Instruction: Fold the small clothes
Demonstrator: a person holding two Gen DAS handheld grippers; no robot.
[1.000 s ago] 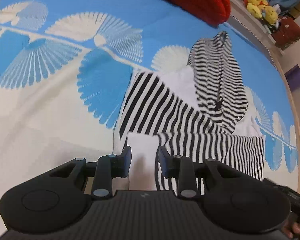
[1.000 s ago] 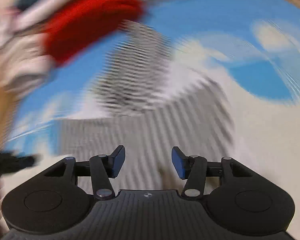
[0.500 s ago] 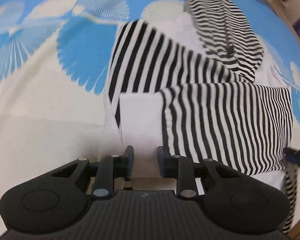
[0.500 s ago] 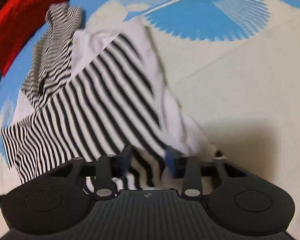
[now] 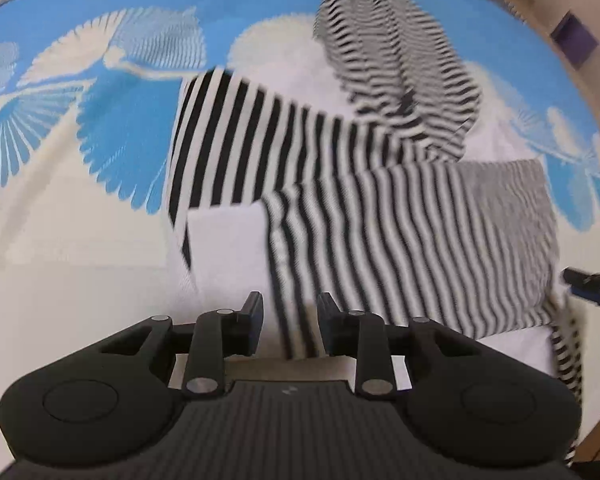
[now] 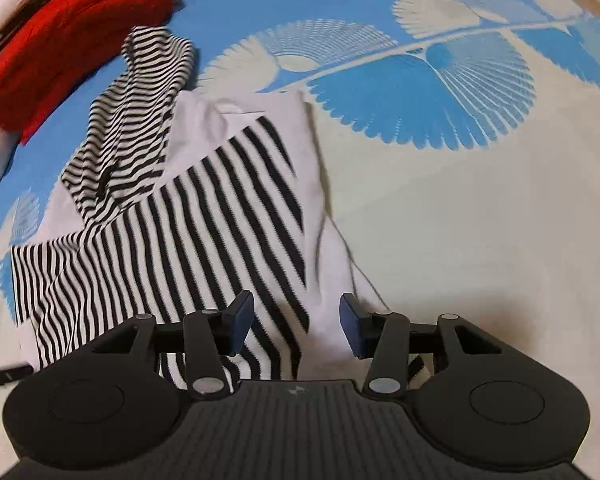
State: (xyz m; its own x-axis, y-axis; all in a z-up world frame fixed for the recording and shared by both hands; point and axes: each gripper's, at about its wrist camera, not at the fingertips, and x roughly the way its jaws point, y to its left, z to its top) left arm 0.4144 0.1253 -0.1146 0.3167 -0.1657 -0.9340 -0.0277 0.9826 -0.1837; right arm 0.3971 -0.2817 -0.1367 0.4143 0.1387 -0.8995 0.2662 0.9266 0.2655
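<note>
Striped garment (image 6: 188,216), black-and-white knit with plain white panels, lies partly folded on the blue-and-cream fan-patterned bedspread (image 6: 480,208). The right wrist view alone shows a red knitted piece (image 6: 72,44) beyond its narrow-striped end; the left wrist view alone shows a purple box (image 5: 574,38) off the bed's edge (and the other gripper's dark tip at the right margin). The left gripper (image 5: 290,322) has its jaws parted and opening, a striped edge between them, the pads not seen pressing. The right gripper (image 6: 297,326) is opening wider over striped and white cloth, gripping nothing.
</note>
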